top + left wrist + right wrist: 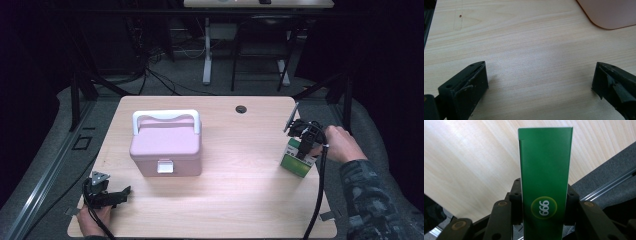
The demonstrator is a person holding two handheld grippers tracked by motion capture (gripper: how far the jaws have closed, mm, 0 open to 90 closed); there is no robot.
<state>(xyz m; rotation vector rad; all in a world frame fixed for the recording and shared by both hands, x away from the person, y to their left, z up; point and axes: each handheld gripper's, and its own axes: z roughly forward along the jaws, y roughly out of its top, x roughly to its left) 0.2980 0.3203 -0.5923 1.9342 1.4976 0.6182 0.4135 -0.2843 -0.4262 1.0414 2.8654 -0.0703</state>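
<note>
A pink lidded box (pixel 166 147) with a white handle (pixel 166 118) and a white front latch stands left of the table's middle; its rounded corner (pixel 610 15) shows at the top right of the left gripper view. My left gripper (pixel 117 196) rests open at the front left corner, jaws wide apart over bare wood (pixel 541 77). At the right edge my right gripper (pixel 305 147) is shut on a green and white carton (pixel 296 159). In the right gripper view the green carton (pixel 545 170), marked 999, stands clamped between the jaws.
The wooden table (pixel 235 200) has a cable hole (pixel 241 108) at the back middle. A black cable (pixel 320 195) trails from the right gripper toward the front edge. Behind the table stand desk legs (pixel 207 50) and dark frames on grey floor.
</note>
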